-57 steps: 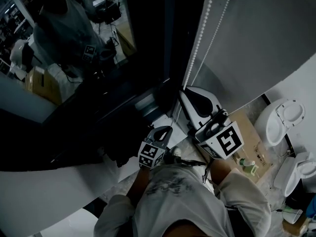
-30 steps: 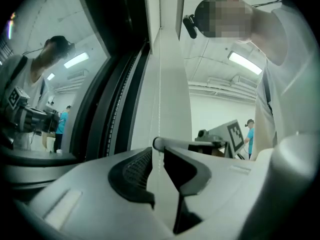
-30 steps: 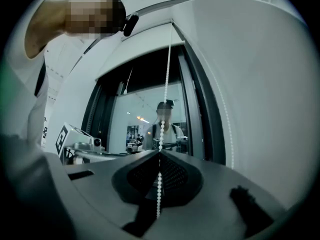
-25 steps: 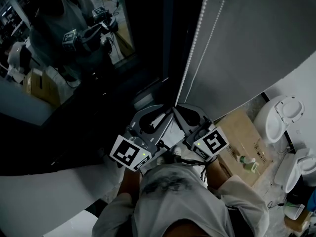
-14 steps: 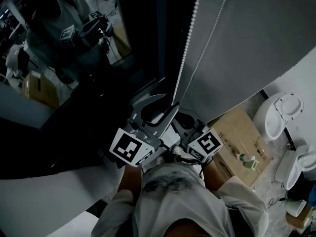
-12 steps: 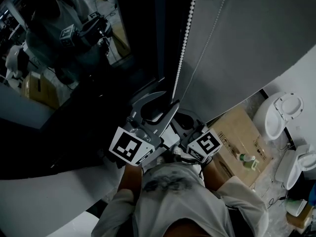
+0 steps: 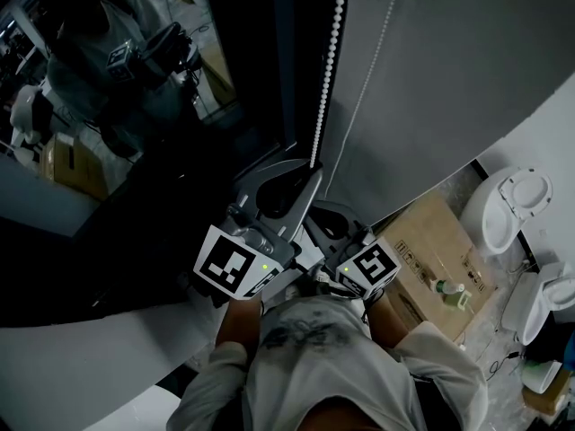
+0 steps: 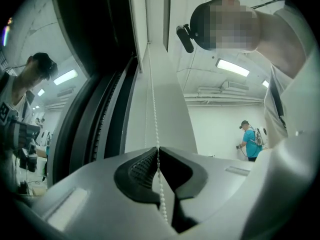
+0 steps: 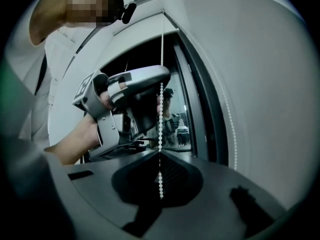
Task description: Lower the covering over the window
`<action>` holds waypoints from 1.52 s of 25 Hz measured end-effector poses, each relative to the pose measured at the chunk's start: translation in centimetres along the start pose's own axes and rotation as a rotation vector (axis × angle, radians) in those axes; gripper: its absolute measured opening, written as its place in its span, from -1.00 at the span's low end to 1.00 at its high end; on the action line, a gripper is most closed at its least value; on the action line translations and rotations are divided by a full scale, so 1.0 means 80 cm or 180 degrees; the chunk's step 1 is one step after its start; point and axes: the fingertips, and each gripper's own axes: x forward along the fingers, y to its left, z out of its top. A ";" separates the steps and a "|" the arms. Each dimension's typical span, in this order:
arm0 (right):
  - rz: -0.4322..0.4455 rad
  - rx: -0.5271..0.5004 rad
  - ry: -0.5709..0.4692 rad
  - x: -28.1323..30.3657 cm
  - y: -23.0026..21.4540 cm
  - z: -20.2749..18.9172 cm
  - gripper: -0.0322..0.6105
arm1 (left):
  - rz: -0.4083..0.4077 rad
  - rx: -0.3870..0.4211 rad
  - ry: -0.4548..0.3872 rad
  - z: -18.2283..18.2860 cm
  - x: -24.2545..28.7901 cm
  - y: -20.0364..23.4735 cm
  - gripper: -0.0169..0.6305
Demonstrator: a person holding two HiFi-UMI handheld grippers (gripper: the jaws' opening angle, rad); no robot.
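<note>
Pale printed shirt [image 7: 314,357]; light-grey left claw [image 8: 159,149], darker right claw [image 9: 161,153].

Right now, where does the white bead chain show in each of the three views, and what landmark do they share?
Head view: bead chain slants down from top centre to the left gripper.
Left gripper view: bead chain at centre, rising from between that gripper's shut jaws.
Right gripper view: bead chain at centre, hanging down into the right gripper, which is shut on it.
Shared landmark: the dark window frame beside the chain.
</note>
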 end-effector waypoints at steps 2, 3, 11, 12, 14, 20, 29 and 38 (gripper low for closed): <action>-0.0019 -0.0068 0.0025 0.000 0.000 0.000 -0.85 | -0.0022 -0.0086 -0.0050 0.001 -0.002 0.000 -0.90; -0.0020 -0.0103 0.0043 0.000 0.001 0.000 -0.84 | -0.0023 -0.0104 -0.0067 0.001 -0.004 0.000 -0.90; -0.0013 -0.0178 -0.0092 -0.015 0.002 0.025 -0.84 | 0.0069 -0.0162 0.0164 -0.038 -0.017 0.007 -0.90; -0.0031 -0.0193 -0.0109 -0.018 0.000 0.029 -0.84 | 0.0083 -0.0184 0.0198 -0.045 -0.019 0.006 -0.90; -0.0052 -0.0186 -0.0185 -0.025 -0.002 0.039 -0.83 | 0.0113 -0.0222 0.0272 -0.060 -0.024 0.006 -0.90; -0.0051 -0.0154 -0.0415 -0.036 -0.003 0.068 -0.65 | 0.0207 -0.0328 0.0520 -0.106 -0.041 0.006 -0.90; -0.0041 -0.0303 -0.0468 -0.039 -0.001 0.089 -0.60 | 0.0232 -0.0453 0.0802 -0.161 -0.056 -0.007 -0.90; -0.0062 -0.0395 -0.0763 -0.036 -0.007 0.134 -0.59 | 0.0190 -0.0525 0.0874 -0.186 -0.056 -0.016 -0.90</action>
